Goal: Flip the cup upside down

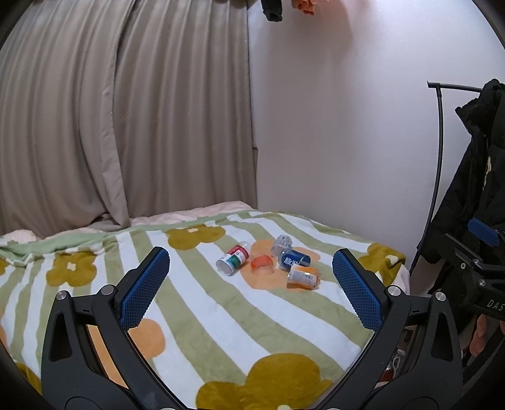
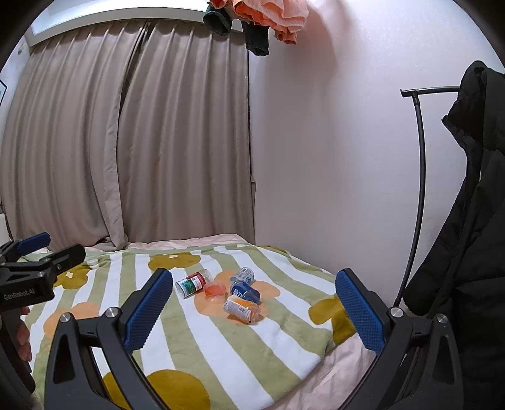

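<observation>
Several small cups lie on their sides in a cluster on the striped flower blanket (image 1: 221,315). They are a red-and-green labelled cup (image 1: 233,257) (image 2: 192,283), a small translucent orange cup (image 1: 262,263) (image 2: 215,290), a clear cup (image 1: 282,243) (image 2: 244,273), a blue cup (image 1: 293,259) (image 2: 244,291) and an orange labelled cup (image 1: 303,277) (image 2: 241,307). My left gripper (image 1: 251,254) is open, well short of the cluster. My right gripper (image 2: 255,274) is open too, also held back from the cups. Neither holds anything.
The bed meets a beige curtain (image 1: 126,126) at the back and a white wall (image 1: 331,142) on the right. A black coat (image 2: 467,220) hangs on a thin rack (image 2: 416,176) beside the bed. Clothes (image 2: 262,19) hang overhead. The blanket's right edge (image 2: 331,331) drops off.
</observation>
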`<state>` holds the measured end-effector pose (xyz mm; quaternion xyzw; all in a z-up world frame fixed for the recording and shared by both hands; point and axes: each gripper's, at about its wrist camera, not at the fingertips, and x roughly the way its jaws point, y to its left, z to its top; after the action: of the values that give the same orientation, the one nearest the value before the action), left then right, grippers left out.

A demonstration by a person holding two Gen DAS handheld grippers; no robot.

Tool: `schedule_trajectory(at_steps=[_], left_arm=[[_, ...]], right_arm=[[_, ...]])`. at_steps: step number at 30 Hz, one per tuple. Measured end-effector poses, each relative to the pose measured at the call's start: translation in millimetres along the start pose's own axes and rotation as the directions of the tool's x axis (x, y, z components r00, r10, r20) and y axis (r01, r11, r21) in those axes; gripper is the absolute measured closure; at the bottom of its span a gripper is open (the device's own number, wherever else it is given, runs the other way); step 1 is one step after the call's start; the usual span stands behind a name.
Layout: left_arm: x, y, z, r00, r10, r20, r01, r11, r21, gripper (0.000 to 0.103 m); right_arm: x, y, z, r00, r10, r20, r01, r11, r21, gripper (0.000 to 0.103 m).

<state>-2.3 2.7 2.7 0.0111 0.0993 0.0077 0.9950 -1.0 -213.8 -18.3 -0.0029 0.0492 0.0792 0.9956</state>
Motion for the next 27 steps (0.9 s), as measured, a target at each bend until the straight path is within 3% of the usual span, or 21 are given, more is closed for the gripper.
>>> schedule_trajectory(at_steps=[27], left_arm=[[1.1,6.5,1.5,1.0,-0.001,-0.001,0.001,1.0,-0.009,0.0]], right_arm=[[-7.6,0.7,0.4,1.0,0.02,0.016,-0.02,1.0,-0.002,0.0]])
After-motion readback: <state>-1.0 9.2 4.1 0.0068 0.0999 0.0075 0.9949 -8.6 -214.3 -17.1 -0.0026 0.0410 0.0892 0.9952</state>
